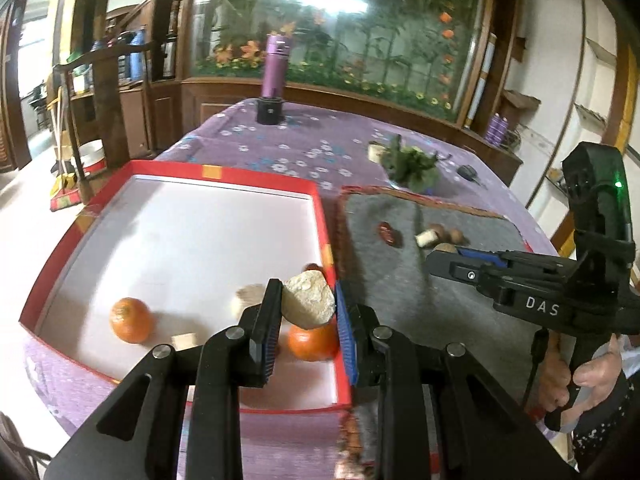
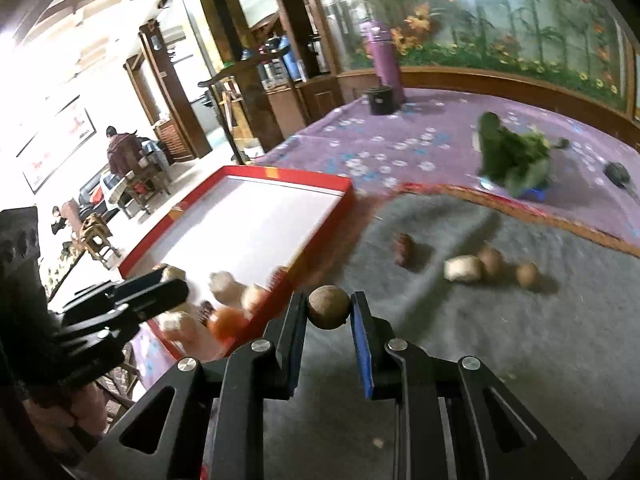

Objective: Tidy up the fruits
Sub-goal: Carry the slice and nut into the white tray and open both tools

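Note:
In the left wrist view my left gripper (image 1: pixel 307 288) is shut on a pale beige fruit chunk (image 1: pixel 310 302), held just above the near right corner of the red box (image 1: pixel 324 224) with a white floor. Two oranges (image 1: pixel 130 320) (image 1: pixel 312 342) and small pale pieces (image 1: pixel 184 340) lie in the box. My right gripper (image 2: pixel 328 299) is shut on a small round brown fruit (image 2: pixel 329 307) over the grey mat (image 2: pixel 500 340). On the mat lie a dark red date (image 2: pixel 404 249), a pale piece (image 2: pixel 462 268) and two brown fruits (image 2: pixel 490 260) (image 2: pixel 527 275). The right gripper (image 1: pixel 434 262) hovers beside the box.
A purple flask (image 1: pixel 276 64) and a black cup (image 1: pixel 270 110) stand at the table's far end. A leafy green bunch (image 1: pixel 412 164) and a dark key (image 1: pixel 468 172) lie beyond the mat. A hand (image 1: pixel 592 376) grips the right tool. A person (image 2: pixel 120 152) sits far off.

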Motion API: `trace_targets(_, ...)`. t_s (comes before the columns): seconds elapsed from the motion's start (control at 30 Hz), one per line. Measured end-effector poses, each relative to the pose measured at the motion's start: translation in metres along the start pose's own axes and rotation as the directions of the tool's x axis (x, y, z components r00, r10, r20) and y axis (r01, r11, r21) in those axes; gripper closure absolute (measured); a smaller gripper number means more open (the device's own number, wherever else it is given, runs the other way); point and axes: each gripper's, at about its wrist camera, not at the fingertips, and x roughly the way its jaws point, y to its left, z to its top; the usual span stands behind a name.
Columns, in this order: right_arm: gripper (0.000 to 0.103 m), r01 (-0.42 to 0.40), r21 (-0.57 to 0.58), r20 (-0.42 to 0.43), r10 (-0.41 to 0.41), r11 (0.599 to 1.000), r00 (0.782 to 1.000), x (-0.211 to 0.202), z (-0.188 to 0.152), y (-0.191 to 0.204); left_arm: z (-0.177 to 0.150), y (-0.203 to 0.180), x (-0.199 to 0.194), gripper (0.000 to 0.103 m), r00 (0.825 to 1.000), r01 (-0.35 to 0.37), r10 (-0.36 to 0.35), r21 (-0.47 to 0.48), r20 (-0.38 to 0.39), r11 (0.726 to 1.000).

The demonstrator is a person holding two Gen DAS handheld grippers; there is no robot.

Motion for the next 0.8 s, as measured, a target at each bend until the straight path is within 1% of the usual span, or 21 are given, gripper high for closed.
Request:
trace_targets(0.2, 0.081, -0.054, -0.033, -0.011, 0.054, 0.998, 0.998, 0.021, 0.01, 0.028, 0.0, 0.023, 0.0, 0.08, 0.999, -0.052, 0.052, -0.037, 0.007, 0.998)
trace_targets(0.33, 0.081, -0.072, -0.044, -0.025, 0.071, 0.996, 0.997, 0.035, 0.012, 0.04, -0.002, 0.032, 0.003, 0.08, 0.997, -0.076, 0.077, -0.047, 0.003, 0.996)
trace_targets(0.5, 0.081, -0.086, -0.045, -0.036, 0.084, 0.995, 0.996, 0.044, 0.011, 0.046, -0.003, 0.035, 0.007, 0.079, 0.996, -0.086, 0.086, -0.051, -0.004, 0.995)
trace_targets(0.8, 0.081, -0.092, -0.035, -0.043, 0.091, 0.995, 0.995, 0.049, 0.013, 0.047, -0.003, 0.035, 0.005, 0.079, 0.992, -0.126, 0.127, -0.036, 0.007, 0.991)
